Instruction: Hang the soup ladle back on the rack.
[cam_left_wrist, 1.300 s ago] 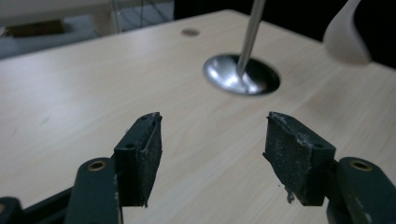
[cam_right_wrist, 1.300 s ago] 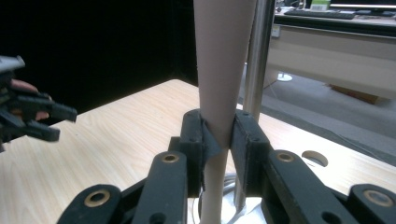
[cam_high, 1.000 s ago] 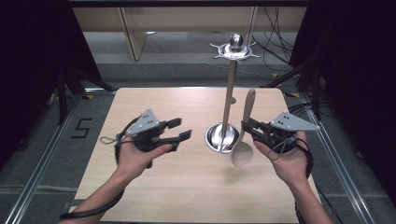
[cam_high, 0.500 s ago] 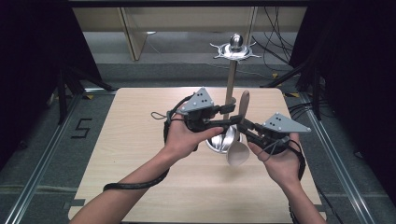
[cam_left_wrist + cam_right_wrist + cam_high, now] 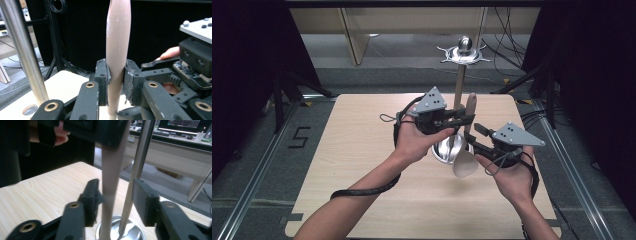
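The spoon is held upright beside the stand over the counter. Its handle is pinched by the left claw; the right claw is spread around it, seemingly for a handover.

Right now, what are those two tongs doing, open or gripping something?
Left tongs: closed on the wooden spoon handle.
Right tongs: open, jaws either side of the spoon handle, not pinching it.

Beige spoon upright, bowl down, beside metal stand.
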